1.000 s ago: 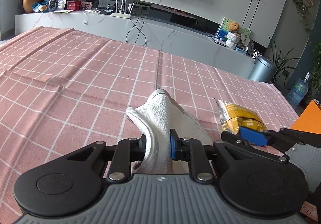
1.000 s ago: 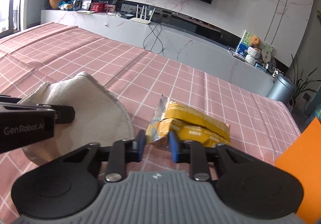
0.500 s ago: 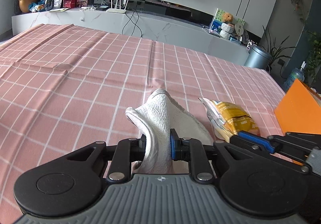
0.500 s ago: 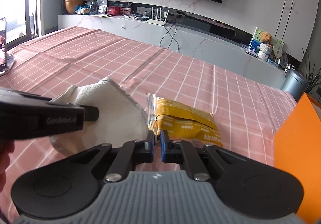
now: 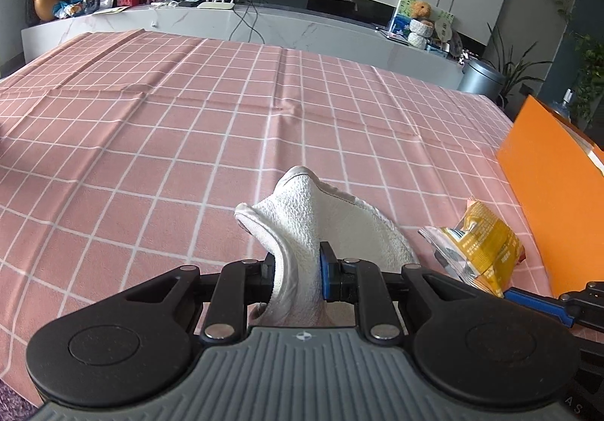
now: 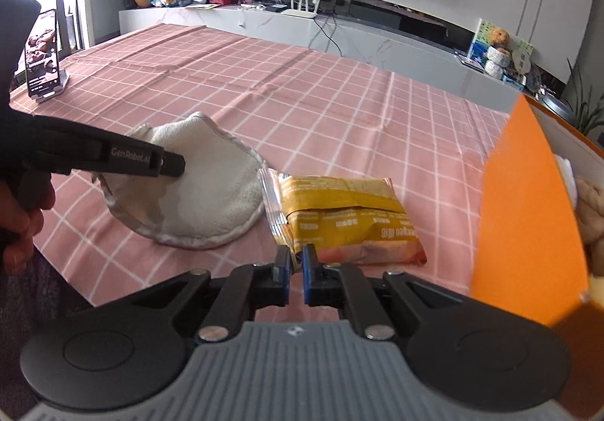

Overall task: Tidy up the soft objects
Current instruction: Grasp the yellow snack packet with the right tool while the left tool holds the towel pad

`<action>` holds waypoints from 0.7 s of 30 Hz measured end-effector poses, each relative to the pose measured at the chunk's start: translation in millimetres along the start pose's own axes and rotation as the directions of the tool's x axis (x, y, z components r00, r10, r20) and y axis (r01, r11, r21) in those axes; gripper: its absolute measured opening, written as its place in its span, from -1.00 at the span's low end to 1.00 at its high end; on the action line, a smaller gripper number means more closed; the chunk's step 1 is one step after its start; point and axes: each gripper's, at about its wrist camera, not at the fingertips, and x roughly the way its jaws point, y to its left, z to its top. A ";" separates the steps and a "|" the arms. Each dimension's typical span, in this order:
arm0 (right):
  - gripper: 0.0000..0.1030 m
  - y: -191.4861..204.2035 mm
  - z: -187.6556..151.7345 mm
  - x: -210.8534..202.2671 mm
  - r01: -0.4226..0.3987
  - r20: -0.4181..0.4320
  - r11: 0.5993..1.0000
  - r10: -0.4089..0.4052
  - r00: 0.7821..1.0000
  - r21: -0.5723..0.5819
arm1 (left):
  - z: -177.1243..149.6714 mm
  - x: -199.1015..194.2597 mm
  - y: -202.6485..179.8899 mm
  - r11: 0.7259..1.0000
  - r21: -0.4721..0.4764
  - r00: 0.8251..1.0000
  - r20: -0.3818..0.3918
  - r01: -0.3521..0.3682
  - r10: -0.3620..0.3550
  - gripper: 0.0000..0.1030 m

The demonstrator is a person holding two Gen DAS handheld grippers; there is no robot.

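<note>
CHANGE: right gripper (image 6: 296,262) had gone from open around the yellow snack packet (image 6: 341,217) to pinched shut on its near edge | LEFT: left gripper (image 5: 296,270) stayed clamped on the white towel pad (image 5: 321,228) | WHERE: both near the table's (image 5: 151,126) right edge, beside the orange box (image 6: 528,224) | MEANING: both soft items looked secured, likely box-bound.
</note>
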 end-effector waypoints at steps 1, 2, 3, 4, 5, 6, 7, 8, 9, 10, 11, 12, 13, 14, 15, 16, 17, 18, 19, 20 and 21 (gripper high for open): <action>-0.92 -1.8 -2.8 -3.3 0.006 -0.004 1.000 -0.006 1.000 0.004 | -1.3 -0.9 -2.4 1.000 0.004 1.000 -0.002 0.004 -0.004 -0.58; -0.92 -3.6 -5.6 -6.9 0.012 -0.006 1.000 -0.011 1.000 0.006 | -2.7 -1.9 -4.5 1.000 0.008 1.000 -0.005 0.008 -0.008 -0.58; -0.91 -4.9 -7.8 -9.4 0.015 -0.009 1.000 -0.015 1.000 0.011 | -4.4 -2.8 -6.5 1.000 0.010 1.000 -0.008 0.014 -0.014 -0.58; -0.89 -6.5 -8.3 -11.0 0.017 -0.011 1.000 -0.016 1.000 0.020 | -5.7 -3.4 -8.1 1.000 0.010 1.000 -0.010 0.019 -0.019 -0.58; -0.88 -8.4 -9.4 -13.5 0.015 -0.011 0.999 -0.015 1.000 0.033 | -6.8 -4.2 -9.7 1.000 0.012 1.000 -0.011 0.022 -0.022 -0.58; -0.87 -9.4 -10.1 -15.8 0.010 -0.008 0.999 -0.010 1.000 0.043 | -7.6 -5.1 -11.1 1.000 0.016 1.000 -0.010 0.024 -0.023 -0.58; -0.87 -10.0 -10.7 -19.2 0.005 0.000 0.999 -0.005 1.000 0.053 | -8.6 -6.5 -12.1 1.000 0.020 1.000 -0.008 0.022 -0.022 -0.58; -0.87 -10.0 -10.4 -22.6 0.006 0.012 0.998 -0.007 1.000 0.060 | -8.9 -7.5 -12.5 1.000 0.019 1.000 -0.006 0.021 -0.021 -0.58; -0.85 -9.7 -10.1 -25.7 0.008 0.026 0.998 -0.009 1.000 0.068 | -9.0 -8.6 -12.4 1.000 0.017 1.000 -0.004 0.021 -0.021 -0.58; -0.78 -9.7 -9.6 -28.8 0.007 0.037 0.997 -0.010 0.999 0.075 | -8.7 -9.9 -12.1 1.000 0.015 1.000 0.000 0.020 -0.020 -0.58; -0.69 -9.9 -9.6 -30.9 0.008 0.044 0.997 -0.012 0.999 0.083 | -8.3 -11.4 -11.9 1.000 0.014 1.000 0.004 0.018 -0.018 -0.58; -0.43 -10.1 -9.7 -32.1 0.014 0.047 0.996 -0.019 0.999 0.093 | -7.9 -13.0 -11.8 1.000 0.013 1.000 0.010 0.016 -0.016 -0.58; -0.19 -11.7 -9.8 -33.0 0.028 0.051 0.993 -0.034 0.998 0.114 | -7.5 -14.3 -11.8 1.000 0.014 1.000 0.015 0.016 -0.016 -0.58; -0.11 -13.9 -10.5 -33.7 0.035 0.054 0.989 -0.043 0.998 0.144 | -7.4 -15.0 -12.1 1.000 0.014 1.000 0.019 0.016 -0.016 -0.58; 0.04 -16.3 -10.7 -33.4 0.040 0.050 0.984 -0.050 0.998 0.175 | -7.7 -15.4 -12.9 1.000 0.016 1.000 0.020 0.016 -0.016 -0.58; 0.19 -19.2 -11.9 -32.3 0.048 0.044 0.977 -0.058 0.997 0.208 | -7.5 -15.8 -13.9 1.000 0.019 1.000 0.021 0.016 -0.016 -0.58; 0.25 -21.9 -12.6 -31.4 0.051 0.038 0.969 -0.062 0.997 0.240 | -7.4 -15.8 -14.5 1.000 0.019 1.000 0.021 0.017 -0.017 -0.58; 0.35 -25.0 -13.2 -30.3 0.053 0.035 0.961 -0.065 0.997 0.272 | -7.1 -15.9 -15.0 1.000 0.021 1.000 0.022 0.017 -0.018 -0.58; 0.47 -28.4 -13.0 -28.5 0.052 0.028 0.949 -0.064 0.998 0.310 | -6.9 -15.8 -15.9 1.000 0.023 1.000 0.024 0.017 -0.018 -0.58; 0.49 -32.1 -12.3 -26.7 0.046 0.027 0.937 -0.059 0.998 0.346 | -6.4 -15.3 -16.3 1.000 0.025 1.000 0.025 0.016 -0.016 -0.58; 0.50 -36.0 -11.1 -25.1 0.035 0.034 0.925 -0.052 0.998 0.379 | -5.9 -14.6 -16.3 1.000 0.023 1.000 0.026 0.016 -0.016 -0.58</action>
